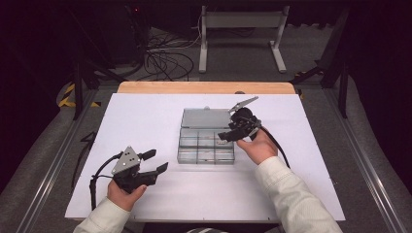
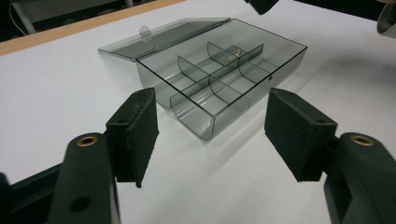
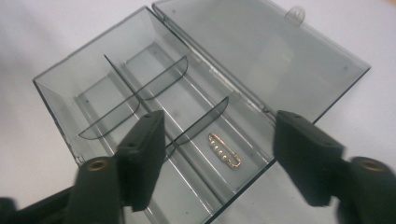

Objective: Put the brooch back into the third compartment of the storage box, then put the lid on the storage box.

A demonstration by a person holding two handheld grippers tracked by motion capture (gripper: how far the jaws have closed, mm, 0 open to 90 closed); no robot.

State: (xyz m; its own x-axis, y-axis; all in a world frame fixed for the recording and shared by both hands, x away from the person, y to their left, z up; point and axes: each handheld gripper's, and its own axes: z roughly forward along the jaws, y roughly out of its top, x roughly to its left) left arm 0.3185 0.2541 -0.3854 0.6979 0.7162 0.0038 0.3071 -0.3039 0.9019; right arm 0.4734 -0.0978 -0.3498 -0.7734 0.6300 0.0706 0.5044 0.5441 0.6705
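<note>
The right hand-held gripper hangs over the right end of the clear box, tilted down and leftward, carried by a hand turned palm-up below it in a pale sleeve. Its black padded jaws stand apart, released, with nothing between them. In the right gripper view a small gold clasp set with a row of tiny pale beads lies flat on the floor of the compartment beside the hinge, right under the gap in the jaws. The box is smoky transparent plastic, rectangular, split by a long divider and curved cross-walls into several cells; its lid lies flat open on the far side, with a small latch tab at its edge. The left hand-held gripper is held low at the near left of the white bench, well apart from the box, pointing right toward it, jaws wide and empty, a grey three-cornered plate on top. A wooden strip edges the far side of the bench.
</note>
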